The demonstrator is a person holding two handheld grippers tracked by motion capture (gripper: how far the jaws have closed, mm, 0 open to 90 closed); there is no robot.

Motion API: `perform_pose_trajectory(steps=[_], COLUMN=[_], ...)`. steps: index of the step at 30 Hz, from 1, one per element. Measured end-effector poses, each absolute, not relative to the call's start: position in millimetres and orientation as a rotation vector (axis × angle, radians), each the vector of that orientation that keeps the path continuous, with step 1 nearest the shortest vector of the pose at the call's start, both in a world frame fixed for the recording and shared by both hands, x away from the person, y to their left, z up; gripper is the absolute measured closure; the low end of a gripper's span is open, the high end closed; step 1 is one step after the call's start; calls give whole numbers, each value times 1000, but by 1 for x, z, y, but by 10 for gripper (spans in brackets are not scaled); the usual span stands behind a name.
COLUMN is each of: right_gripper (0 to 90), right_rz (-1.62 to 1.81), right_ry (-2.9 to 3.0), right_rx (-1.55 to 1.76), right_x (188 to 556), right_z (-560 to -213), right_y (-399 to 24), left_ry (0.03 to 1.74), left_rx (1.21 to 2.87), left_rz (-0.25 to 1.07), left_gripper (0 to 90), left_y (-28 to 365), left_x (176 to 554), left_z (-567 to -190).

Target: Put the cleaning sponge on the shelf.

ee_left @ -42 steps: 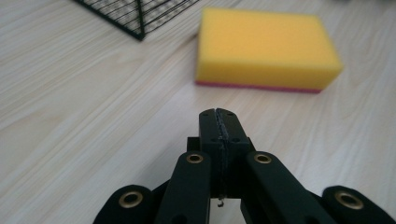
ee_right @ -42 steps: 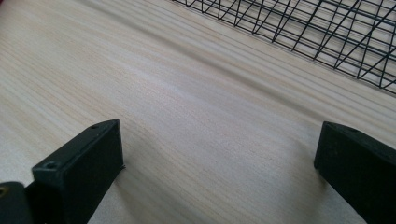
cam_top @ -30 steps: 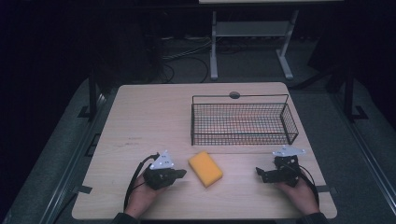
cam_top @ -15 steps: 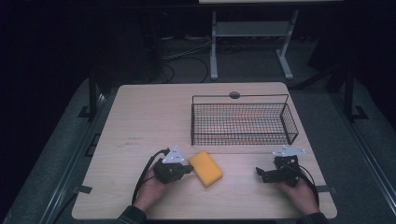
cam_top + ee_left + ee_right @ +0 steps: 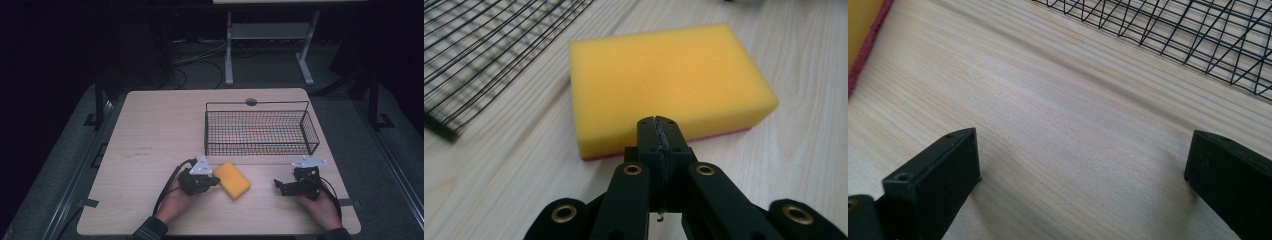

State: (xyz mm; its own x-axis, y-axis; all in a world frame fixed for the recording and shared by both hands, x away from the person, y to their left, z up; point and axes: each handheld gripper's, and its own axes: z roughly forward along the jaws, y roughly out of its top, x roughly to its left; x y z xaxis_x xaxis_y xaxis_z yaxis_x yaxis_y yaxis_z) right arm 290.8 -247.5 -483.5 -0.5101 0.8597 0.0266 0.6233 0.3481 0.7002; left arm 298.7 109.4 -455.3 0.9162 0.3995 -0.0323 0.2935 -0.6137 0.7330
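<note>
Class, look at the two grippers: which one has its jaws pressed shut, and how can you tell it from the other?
The left gripper, beside the yellow sponge: its jaws meet. The right gripper stands wide open.

A pale wooden table (image 5: pixel 150 130) stands lit in a dark room — grey floor (image 5: pixel 70 150) around it, and beyond the table's far edge a white-legged stand (image 5: pixel 267 35) with loose cables (image 5: pixel 195 60) on the floor beside it.

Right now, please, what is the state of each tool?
Left tool: closed, holding nothing, its tips at the yellow sponge.
Right tool: open, holding nothing, above the bare table.
</note>
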Motion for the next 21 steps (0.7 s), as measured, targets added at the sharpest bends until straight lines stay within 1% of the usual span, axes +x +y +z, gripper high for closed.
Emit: perform_pose_trajectory(steps=[15, 21], right_gripper=[6, 5], right_rz=[948, 948], right_ry=[2270, 2271], right_rx=[1309, 1309], right_x=[291, 291], right_z=[-483, -483], right_y=[-248, -248], left_ry=[443, 438], left_rx=[2247, 2245], left_rz=[127, 115], left_gripper=[898, 898], left_y=[73, 69], left_x=[307, 309], left_z=[-460, -461])
